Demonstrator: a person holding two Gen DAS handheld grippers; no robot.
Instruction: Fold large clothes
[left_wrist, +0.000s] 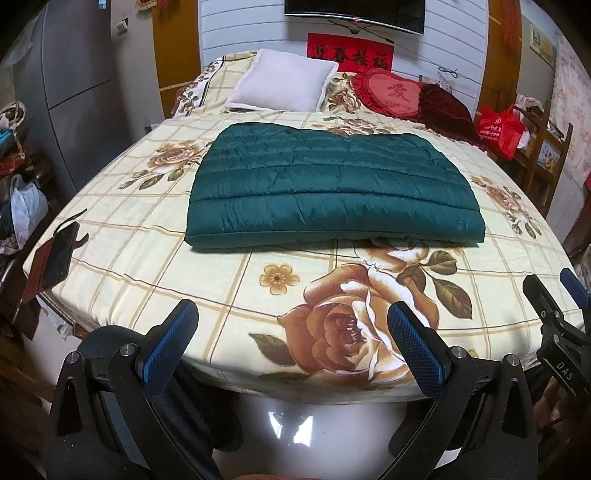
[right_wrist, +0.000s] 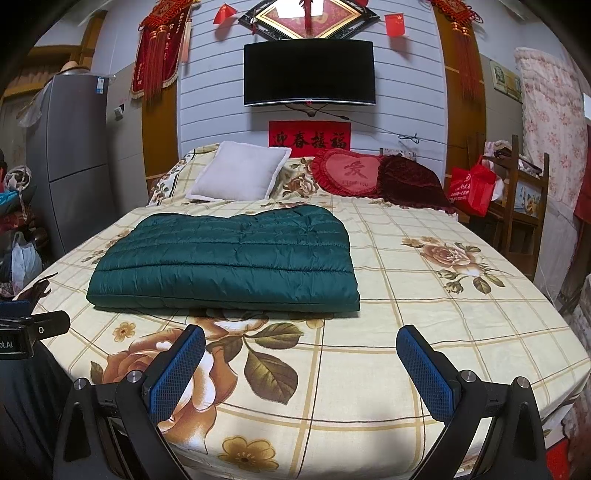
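Observation:
A dark green quilted garment (left_wrist: 332, 188) lies folded into a flat rectangle in the middle of the bed (left_wrist: 155, 273); it also shows in the right wrist view (right_wrist: 229, 262). My left gripper (left_wrist: 293, 314) is open and empty, held back at the bed's foot edge, apart from the garment. My right gripper (right_wrist: 301, 339) is open and empty over the foot of the bed (right_wrist: 424, 332), a little short of the garment's near edge. The right gripper's side shows at the far right of the left wrist view (left_wrist: 557, 310).
A white pillow (left_wrist: 282, 83), a red heart cushion (left_wrist: 395, 92) and a dark red cushion (left_wrist: 448, 110) lie at the head of the bed. A phone (left_wrist: 61, 254) lies at the bed's left edge. A wooden rack (right_wrist: 517, 206) with a red bag (right_wrist: 471, 188) stands right.

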